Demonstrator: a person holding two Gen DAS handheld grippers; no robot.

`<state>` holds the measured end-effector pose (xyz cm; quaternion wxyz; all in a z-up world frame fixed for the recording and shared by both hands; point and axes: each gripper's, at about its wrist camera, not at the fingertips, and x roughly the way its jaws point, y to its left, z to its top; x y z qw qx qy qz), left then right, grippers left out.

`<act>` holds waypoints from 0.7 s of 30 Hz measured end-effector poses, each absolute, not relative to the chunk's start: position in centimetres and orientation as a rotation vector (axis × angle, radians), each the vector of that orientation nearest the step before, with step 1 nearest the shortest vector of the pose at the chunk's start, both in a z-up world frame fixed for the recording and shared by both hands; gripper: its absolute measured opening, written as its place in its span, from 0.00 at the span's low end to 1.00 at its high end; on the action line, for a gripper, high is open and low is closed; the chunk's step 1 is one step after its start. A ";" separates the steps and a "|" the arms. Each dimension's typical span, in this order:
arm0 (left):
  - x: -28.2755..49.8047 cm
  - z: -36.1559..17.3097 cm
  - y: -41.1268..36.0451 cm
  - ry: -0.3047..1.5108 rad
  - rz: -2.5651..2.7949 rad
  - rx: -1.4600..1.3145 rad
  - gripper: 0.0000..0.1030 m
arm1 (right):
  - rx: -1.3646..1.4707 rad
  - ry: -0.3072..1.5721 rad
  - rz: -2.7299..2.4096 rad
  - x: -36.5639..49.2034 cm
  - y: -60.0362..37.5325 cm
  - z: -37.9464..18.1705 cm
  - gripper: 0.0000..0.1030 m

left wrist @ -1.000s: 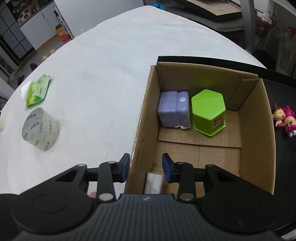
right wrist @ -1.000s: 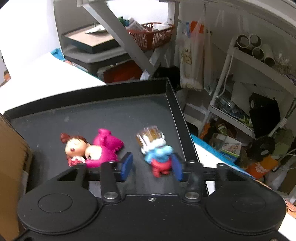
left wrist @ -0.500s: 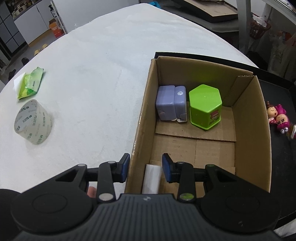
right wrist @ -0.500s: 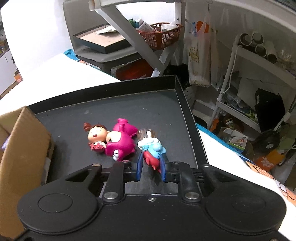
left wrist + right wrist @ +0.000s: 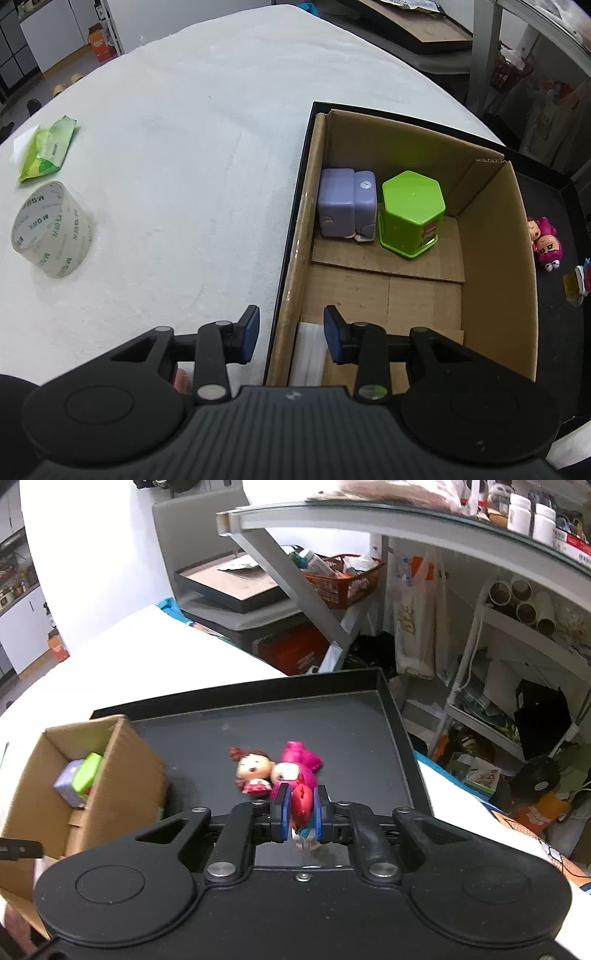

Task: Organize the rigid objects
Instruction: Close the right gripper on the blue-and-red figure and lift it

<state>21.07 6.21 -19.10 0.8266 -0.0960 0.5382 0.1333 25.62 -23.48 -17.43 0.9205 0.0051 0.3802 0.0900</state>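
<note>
My right gripper (image 5: 300, 814) has its jaws closing on a small blue figurine with red trousers (image 5: 301, 805), pads pressing its sides, held just above the black tray (image 5: 258, 731). Two pink dolls (image 5: 280, 771) lie on the tray right behind it. My left gripper (image 5: 290, 334) stands open, its jaws straddling the near left wall of the cardboard box (image 5: 491, 236) without touching it. Inside the box stand a purple case (image 5: 343, 203) and a green hexagonal container (image 5: 412, 210). A white item (image 5: 308, 354) lies in the box's near corner.
A roll of clear tape (image 5: 51, 229) and a green packet (image 5: 46, 149) lie on the white table (image 5: 184, 147) at the left. The box sits on the tray's left part. Shelves and clutter stand beyond the tray's far right edge.
The right jaws have shut on the blue figurine and lifted it, drawing back from the pink dolls. The left gripper has shifted slightly along the box wall, its opening unchanged.
</note>
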 end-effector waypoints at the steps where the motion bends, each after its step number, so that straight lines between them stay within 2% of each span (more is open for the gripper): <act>1: 21.0 -19.1 6.2 1.143 0.282 -0.200 0.35 | 0.009 0.778 0.188 25.4 -23.2 -17.2 0.12; 14: 20.3 -19.1 7.2 1.098 0.263 -0.233 0.35 | -0.033 0.740 0.253 23.5 -18.1 -14.0 0.12; 21: 19.8 -19.1 8.2 1.074 0.223 -0.298 0.13 | -0.072 0.721 0.295 22.6 -14.6 -12.5 0.12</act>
